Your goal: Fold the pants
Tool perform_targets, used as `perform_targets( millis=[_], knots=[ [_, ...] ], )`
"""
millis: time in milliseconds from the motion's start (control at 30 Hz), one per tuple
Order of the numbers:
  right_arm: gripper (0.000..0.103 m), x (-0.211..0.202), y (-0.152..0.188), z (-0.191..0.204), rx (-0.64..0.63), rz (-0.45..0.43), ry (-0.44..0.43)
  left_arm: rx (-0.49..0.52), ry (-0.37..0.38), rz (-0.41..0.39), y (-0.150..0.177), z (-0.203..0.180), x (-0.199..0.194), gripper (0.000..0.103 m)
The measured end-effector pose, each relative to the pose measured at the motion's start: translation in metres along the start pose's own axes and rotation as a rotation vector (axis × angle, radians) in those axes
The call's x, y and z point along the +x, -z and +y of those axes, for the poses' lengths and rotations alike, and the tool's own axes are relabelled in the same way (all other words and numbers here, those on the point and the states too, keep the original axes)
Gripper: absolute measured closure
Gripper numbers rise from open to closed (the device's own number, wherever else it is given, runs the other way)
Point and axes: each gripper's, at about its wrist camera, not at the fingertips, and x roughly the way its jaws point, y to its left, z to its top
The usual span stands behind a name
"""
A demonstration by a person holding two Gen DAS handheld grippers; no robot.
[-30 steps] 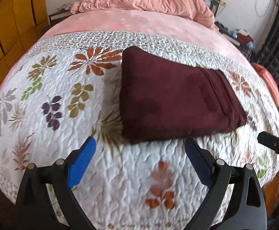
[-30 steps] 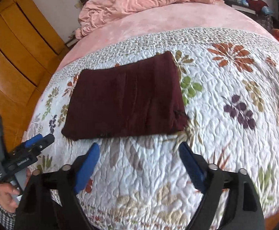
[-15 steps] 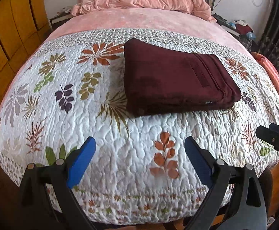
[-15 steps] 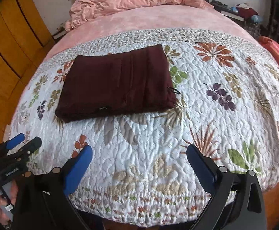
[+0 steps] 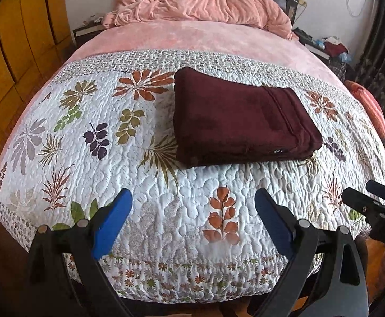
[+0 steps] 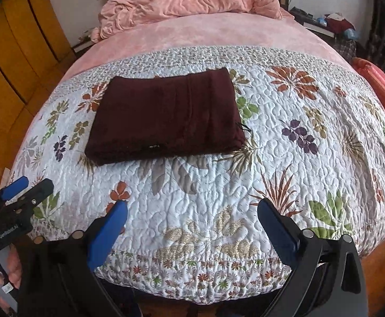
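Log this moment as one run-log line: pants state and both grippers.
pants: maroon pants folded, flat on floral quilt | left hand-held gripper: open, empty | right hand-held gripper: open, empty | contact: none

The pants (image 5: 240, 121) are dark maroon cloth, matt and slightly fuzzy. Under them lies a quilt (image 5: 150, 185) of stitched, puckered white cotton printed with leaves. Beyond it a pink blanket (image 5: 203, 2) looks plush and soft. The wardrobe (image 6: 12, 52) is glossy yellow wood. Each gripper (image 5: 192, 219) is matt black plastic with smooth blue pads (image 5: 111, 222).
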Motion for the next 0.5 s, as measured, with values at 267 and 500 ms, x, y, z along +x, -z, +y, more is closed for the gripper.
perform_targets(
  millis=[267,500],
  knots=[
    [0.004,-0.016,-0.003,0.003,0.010,-0.039,-0.022,-0.002,-0.005,-0.027,-0.007,0.000,-0.017,0.010],
    [0.004,-0.022,-0.002,0.007,0.008,-0.050,-0.022,0.020,-0.004,-0.055,-0.008,-0.004,-0.031,0.008]
  ],
)
